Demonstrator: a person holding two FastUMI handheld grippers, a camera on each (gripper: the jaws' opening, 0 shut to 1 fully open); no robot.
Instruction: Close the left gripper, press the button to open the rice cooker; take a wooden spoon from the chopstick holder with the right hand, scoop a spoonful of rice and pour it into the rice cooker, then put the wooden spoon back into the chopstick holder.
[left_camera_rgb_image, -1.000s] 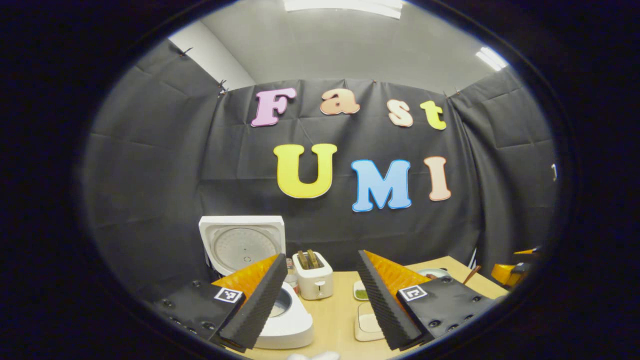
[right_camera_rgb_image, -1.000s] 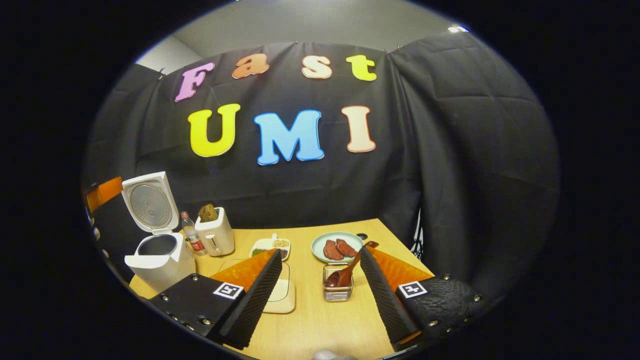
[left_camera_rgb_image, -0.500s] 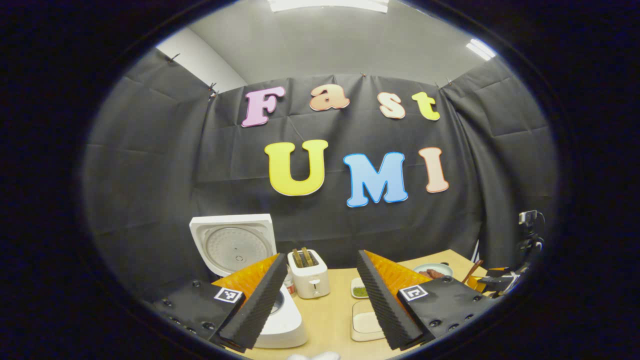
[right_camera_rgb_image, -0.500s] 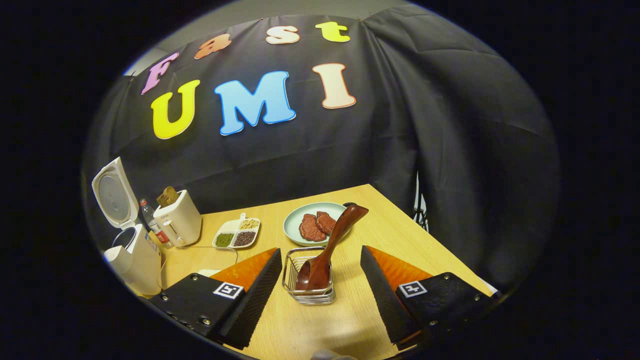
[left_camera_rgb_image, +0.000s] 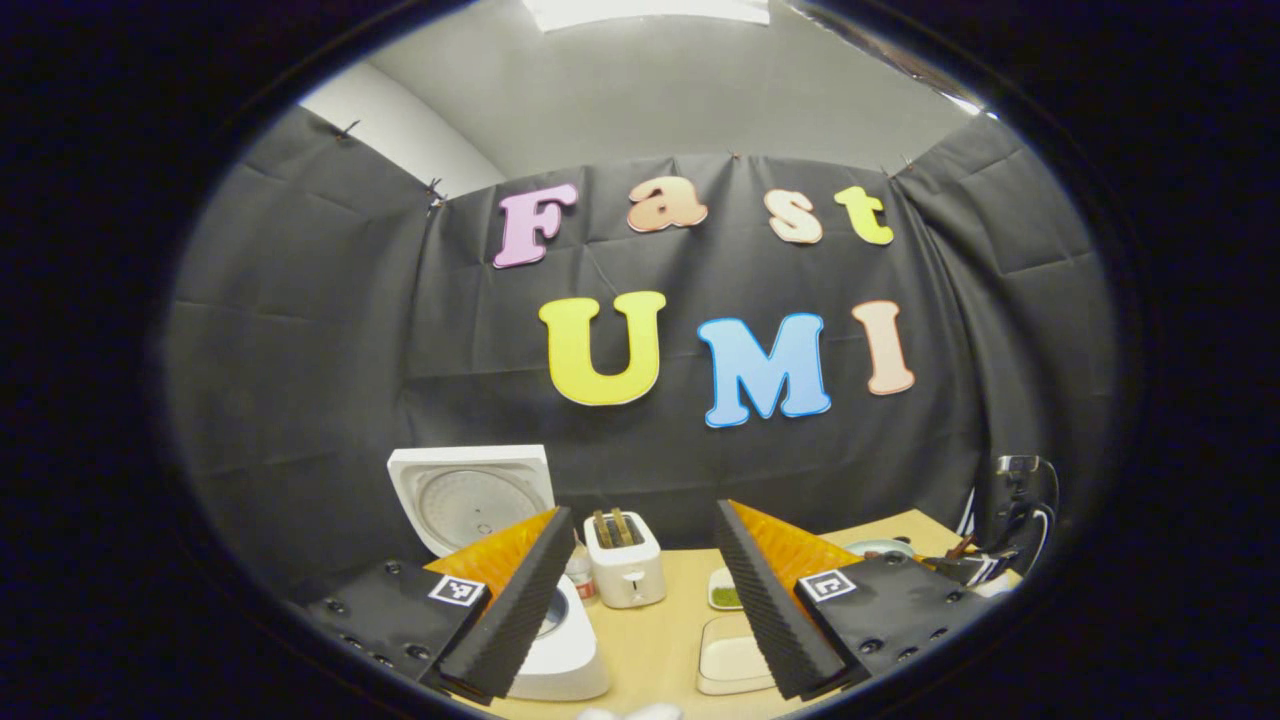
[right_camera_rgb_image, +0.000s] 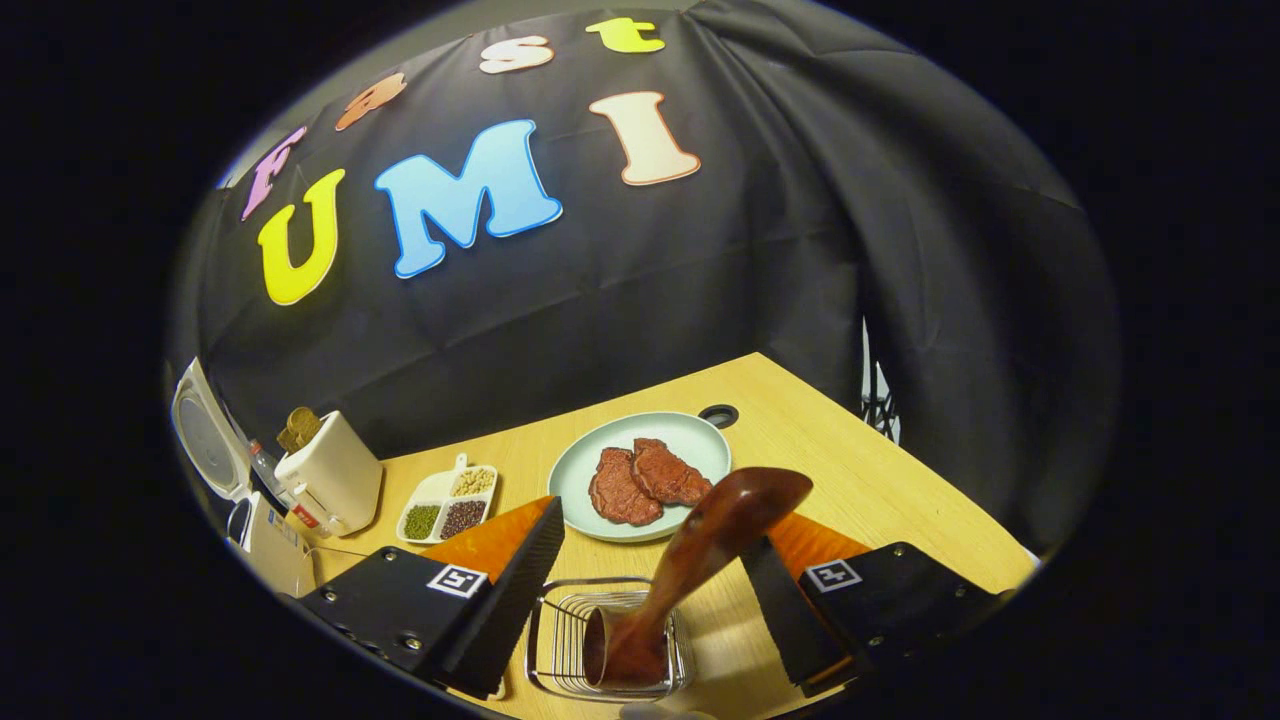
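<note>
Rice cooker open at the table's left; right gripper spread around the wooden spoon in its holder.

The wooden table (right_camera_rgb_image: 890, 490) carries the rice cooker (left_camera_rgb_image: 560, 650), lid raised, far left beside a toaster (right_camera_rgb_image: 330, 480). The left gripper (left_camera_rgb_image: 640, 600) hangs released above the table. The right gripper (right_camera_rgb_image: 650, 610) is spread wide, the wire chopstick holder (right_camera_rgb_image: 560, 650) between its fingers, the wooden spoon (right_camera_rgb_image: 710, 545) leaning right, ungripped.

A dark reddish-brown wooden spoon (right_camera_rgb_image: 700, 560) is standing in a silvery wire holder (right_camera_rgb_image: 610, 650); the plate (right_camera_rgb_image: 600, 475) is looking pale green, the counter (right_camera_rgb_image: 880, 490) light wood, the rice cooker (left_camera_rgb_image: 560, 650) white.
</note>
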